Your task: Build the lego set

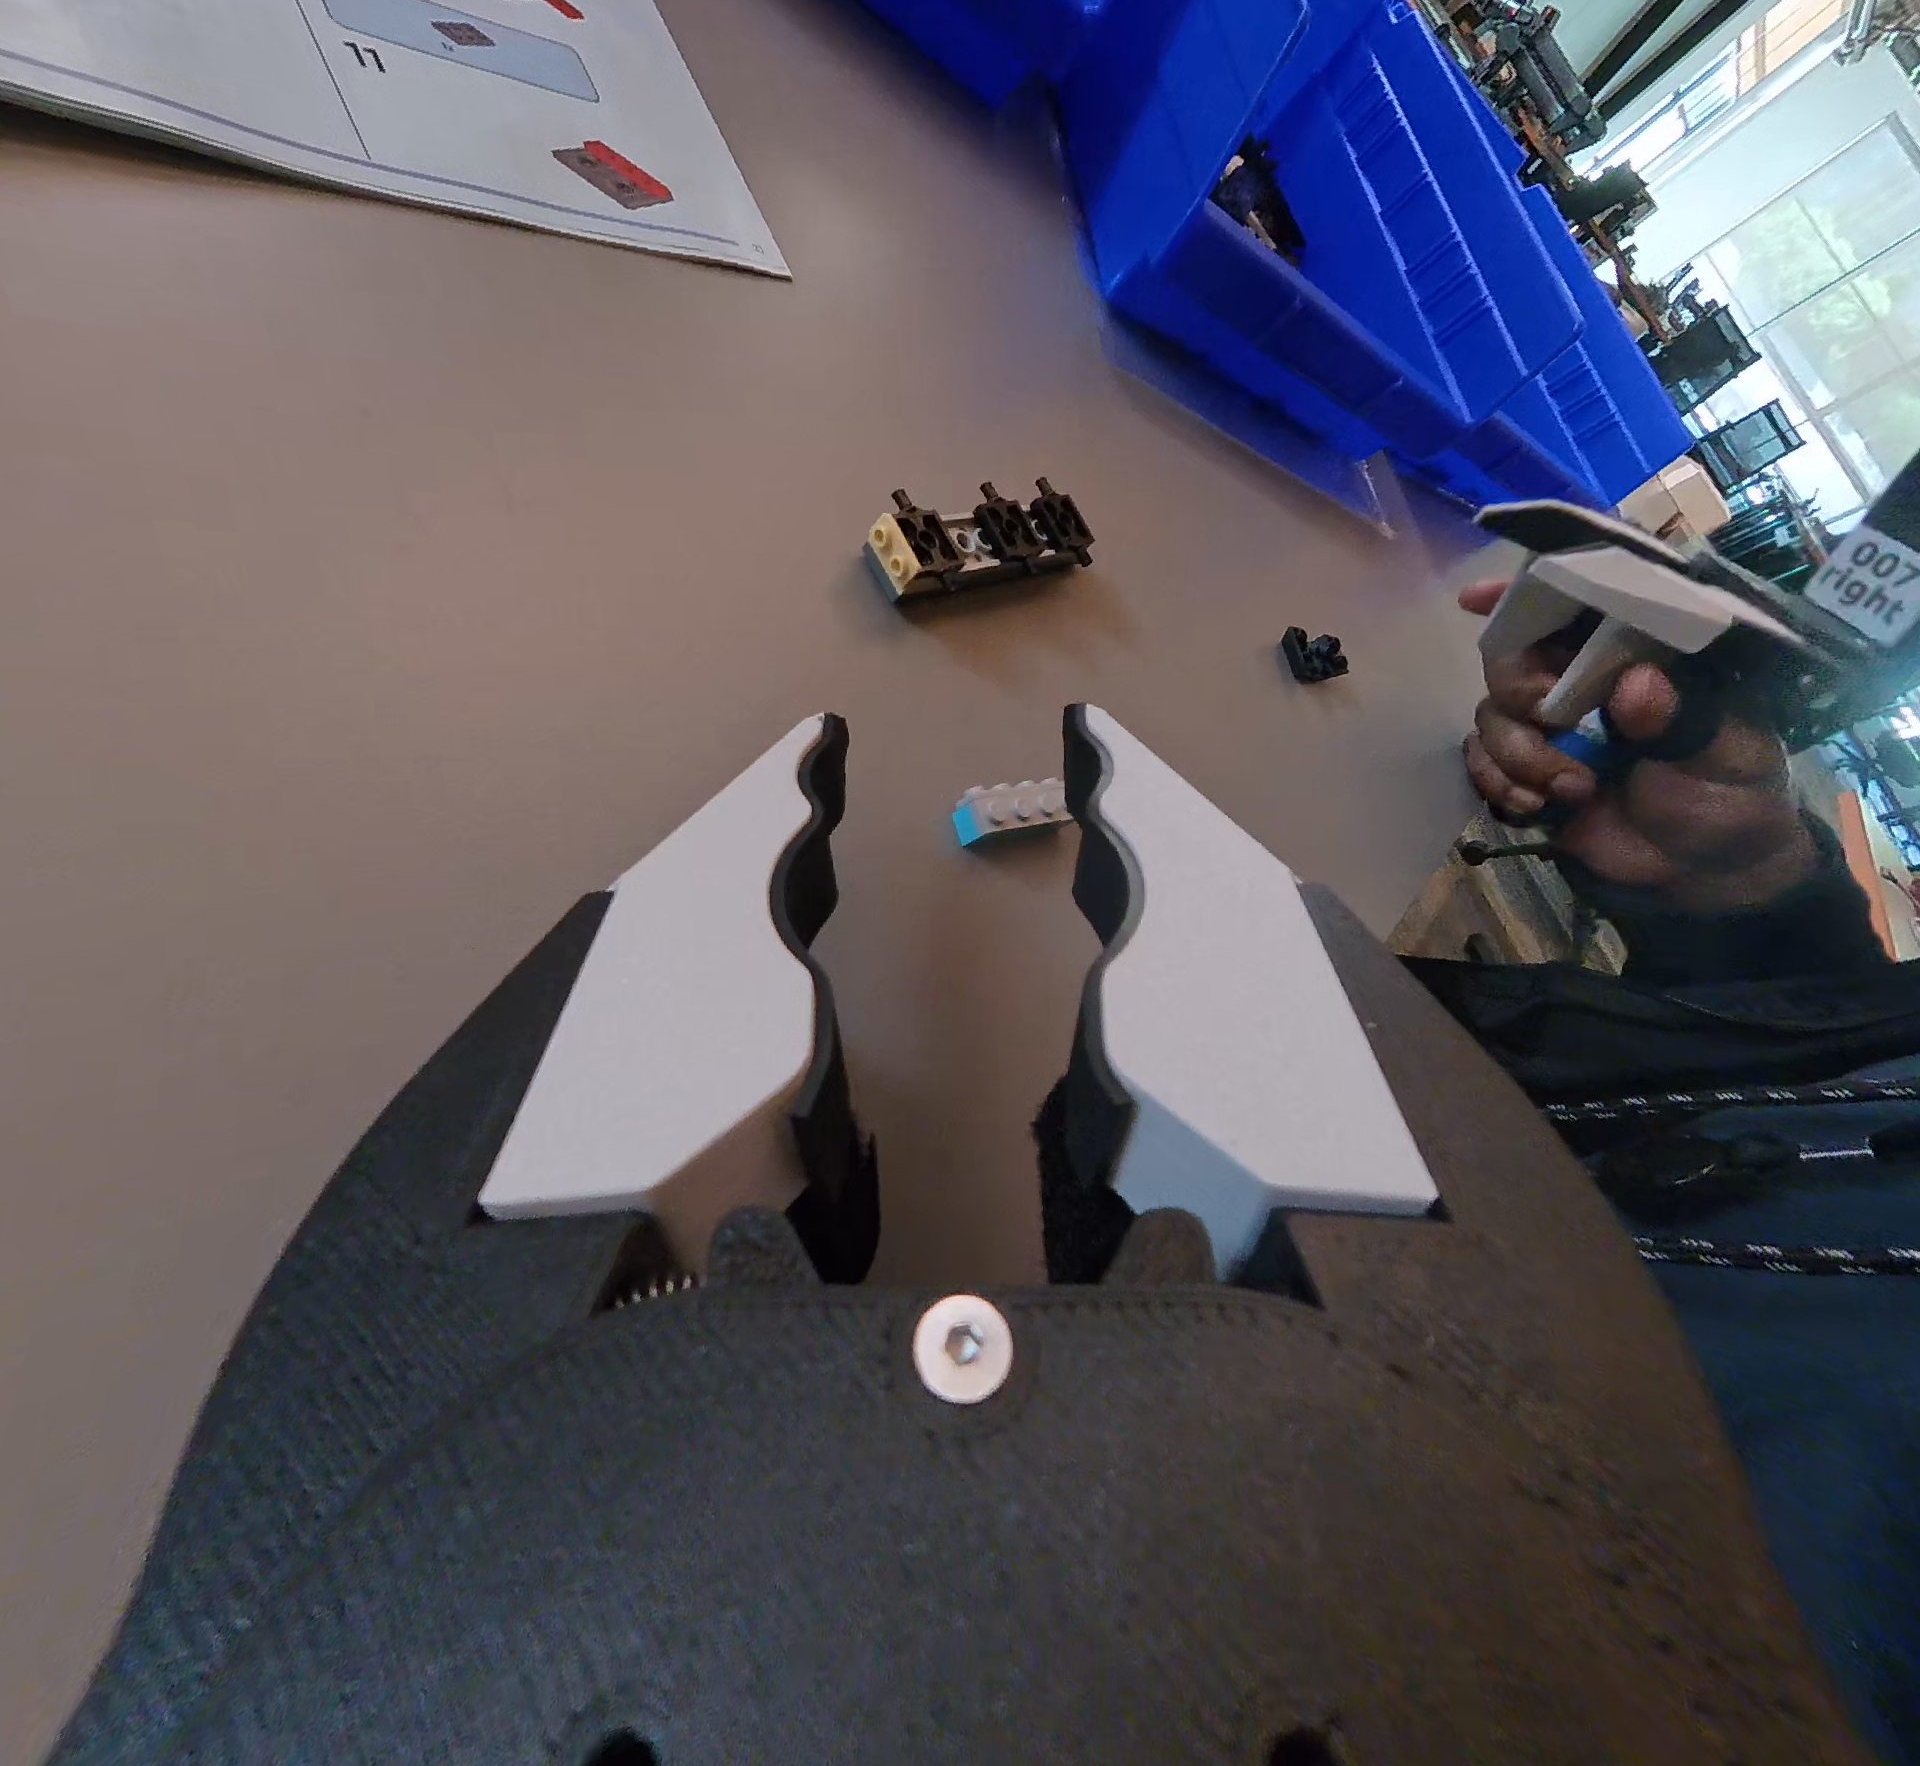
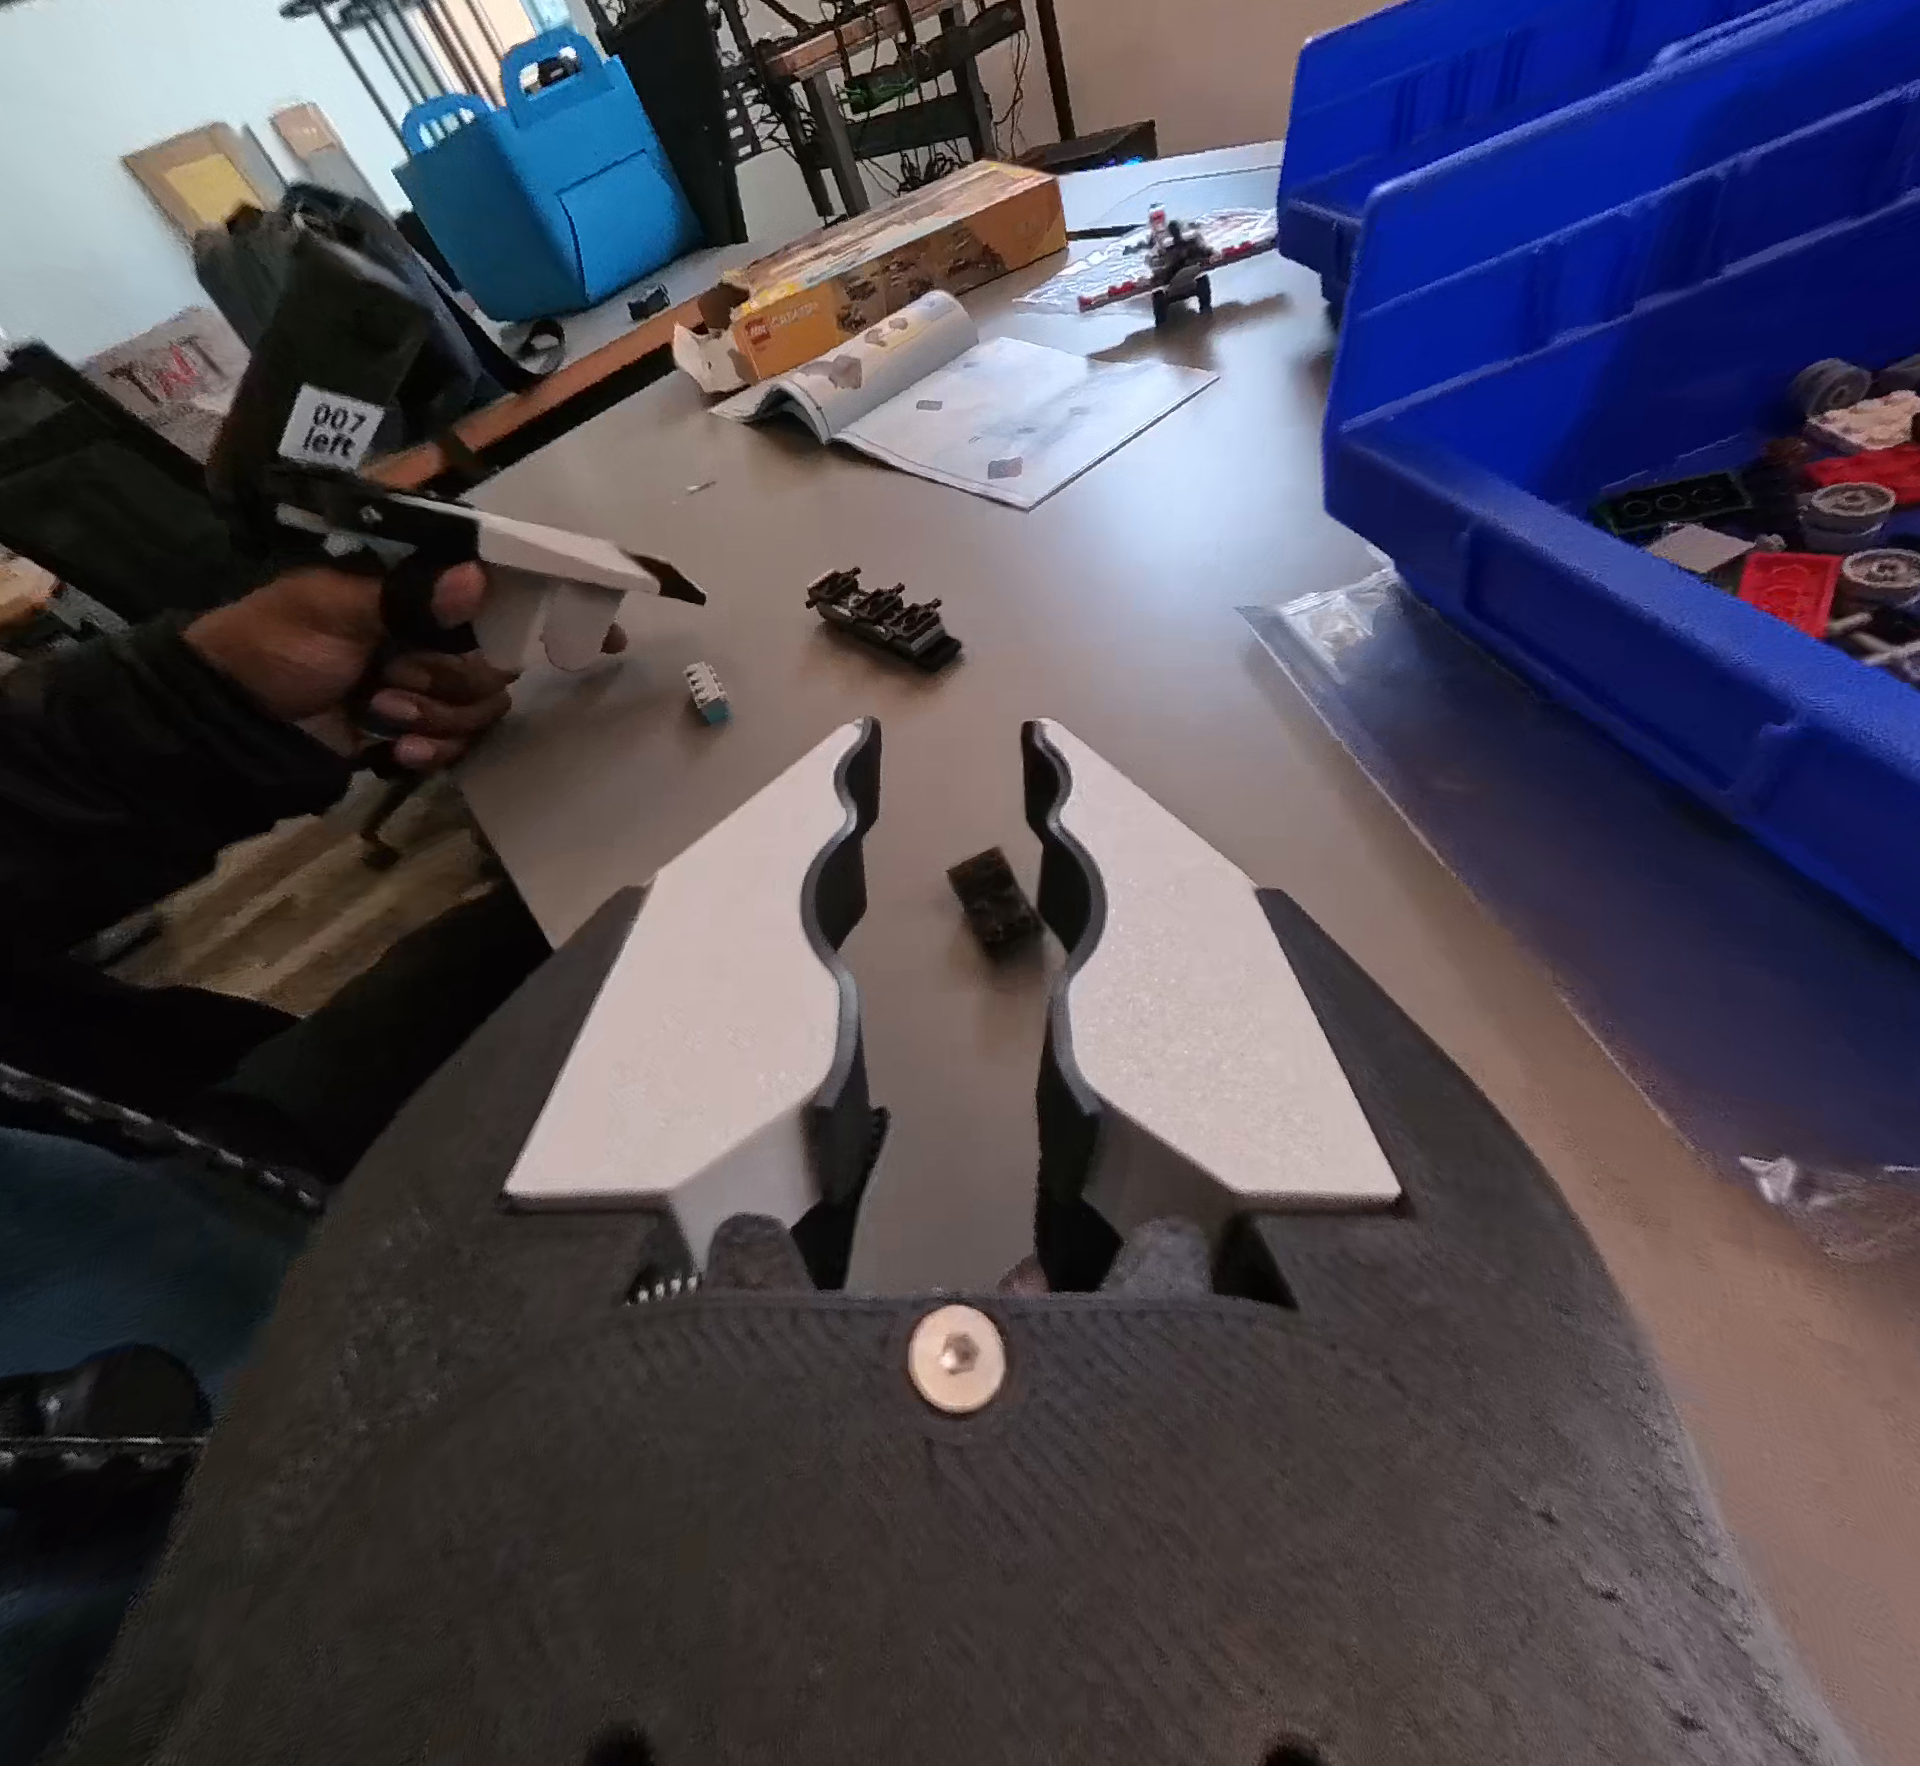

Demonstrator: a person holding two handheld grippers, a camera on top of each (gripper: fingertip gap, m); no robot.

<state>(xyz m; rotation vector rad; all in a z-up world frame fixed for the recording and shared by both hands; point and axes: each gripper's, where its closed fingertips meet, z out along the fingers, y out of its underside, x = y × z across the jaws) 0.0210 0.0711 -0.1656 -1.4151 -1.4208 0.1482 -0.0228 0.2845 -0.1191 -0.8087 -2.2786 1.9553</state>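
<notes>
A partly built assembly (image 1: 977, 544) of black axle pieces on a grey and tan base lies on the brown table; it also shows in the right wrist view (image 2: 883, 620). A small grey brick with a light-blue end (image 1: 1010, 812) lies just ahead of my open, empty left gripper (image 1: 954, 727), close to its right fingertip; it also shows in the right wrist view (image 2: 707, 690). A small black piece (image 2: 995, 901) lies on the table between the fingers of my open, empty right gripper (image 2: 951, 740), nearer the right one; it also shows in the left wrist view (image 1: 1314, 654).
Blue bins (image 1: 1299, 158) line the far side; one (image 2: 1621, 511) holds several loose pieces. An open instruction booklet (image 1: 343, 33) lies at the far left. A cardboard box (image 2: 894, 272), a small built plane (image 2: 1179, 267) and clear plastic bags (image 2: 1340, 620) lie on the table. The gap from one gripper's tips to the other's is roughly 25 centimeters.
</notes>
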